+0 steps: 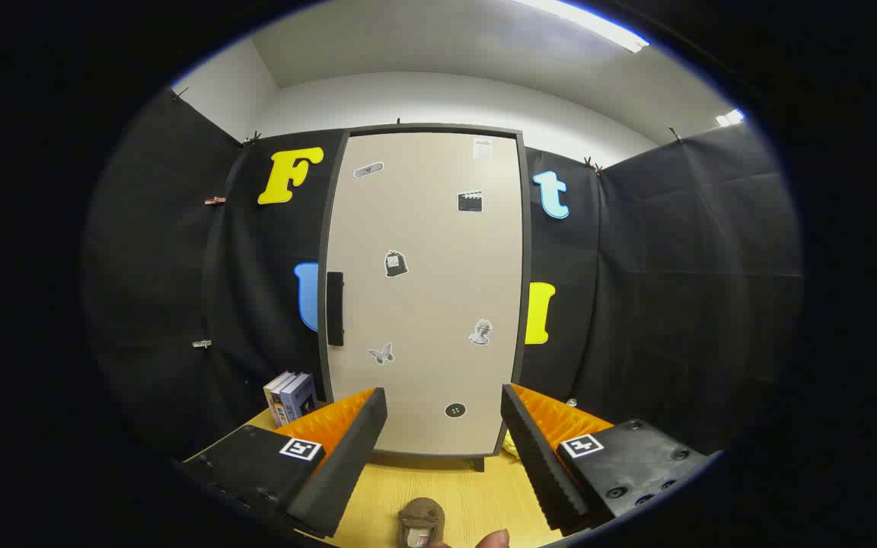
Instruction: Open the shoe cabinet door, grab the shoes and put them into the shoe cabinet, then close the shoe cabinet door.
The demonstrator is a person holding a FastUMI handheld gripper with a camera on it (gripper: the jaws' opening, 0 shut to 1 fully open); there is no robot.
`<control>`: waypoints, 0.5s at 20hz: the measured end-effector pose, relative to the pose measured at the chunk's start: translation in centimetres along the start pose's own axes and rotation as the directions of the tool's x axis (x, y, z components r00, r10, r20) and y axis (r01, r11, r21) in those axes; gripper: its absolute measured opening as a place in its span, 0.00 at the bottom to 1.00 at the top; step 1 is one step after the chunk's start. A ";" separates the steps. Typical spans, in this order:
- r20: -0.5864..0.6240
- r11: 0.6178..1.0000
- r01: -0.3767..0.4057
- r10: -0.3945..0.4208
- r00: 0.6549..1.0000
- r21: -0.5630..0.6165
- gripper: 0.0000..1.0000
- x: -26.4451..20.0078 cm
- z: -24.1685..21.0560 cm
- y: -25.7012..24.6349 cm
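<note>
A tall beige shoe cabinet (423,289) with a dark frame stands on the wooden table (476,495), straight ahead beyond my fingers. Its door is shut, with several small stickers on it. A black vertical handle (334,308) sits at the door's left edge. My gripper (444,411) is open, with nothing between its fingers, and it points at the lower part of the door from some distance. A small brownish shoe (421,524) lies on the table below and between the fingers, close to me. A fingertip of a person's hand (493,540) shows beside the shoe.
Small books (290,396) stand upright on the table left of the cabinet's foot. Black cloth walls close in the booth on the left, right and behind the cabinet. A yellowish object (509,445) peeks out at the cabinet's lower right corner.
</note>
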State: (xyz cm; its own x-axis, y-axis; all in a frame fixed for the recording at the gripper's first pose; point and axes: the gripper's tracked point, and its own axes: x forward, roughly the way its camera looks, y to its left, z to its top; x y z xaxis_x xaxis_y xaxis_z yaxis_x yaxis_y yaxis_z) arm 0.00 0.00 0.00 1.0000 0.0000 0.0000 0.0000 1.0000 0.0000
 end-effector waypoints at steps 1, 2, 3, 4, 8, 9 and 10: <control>-0.003 1.000 0.002 -0.002 1.000 0.000 0.98 0.0 0.0 0.0; -0.007 1.000 0.004 -0.004 1.000 0.000 0.98 0.0 -0.1 0.0; -0.008 1.000 0.004 -0.004 1.000 0.001 0.98 0.0 -0.1 0.0; -0.007 1.000 0.005 -0.005 1.000 0.003 0.98 -0.1 -0.1 -0.1; 0.000 1.000 0.009 -0.009 1.000 0.002 0.98 0.0 0.1 -0.1; -0.001 1.000 0.010 -0.010 1.000 0.003 0.98 0.0 0.1 -0.1; 0.000 1.000 0.011 -0.011 1.000 0.005 0.98 0.1 0.0 -0.1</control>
State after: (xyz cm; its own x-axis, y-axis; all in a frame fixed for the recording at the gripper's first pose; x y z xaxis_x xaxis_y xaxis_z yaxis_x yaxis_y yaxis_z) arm 0.07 -0.12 0.03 0.9999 -0.0106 0.0001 0.0106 0.9999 0.0047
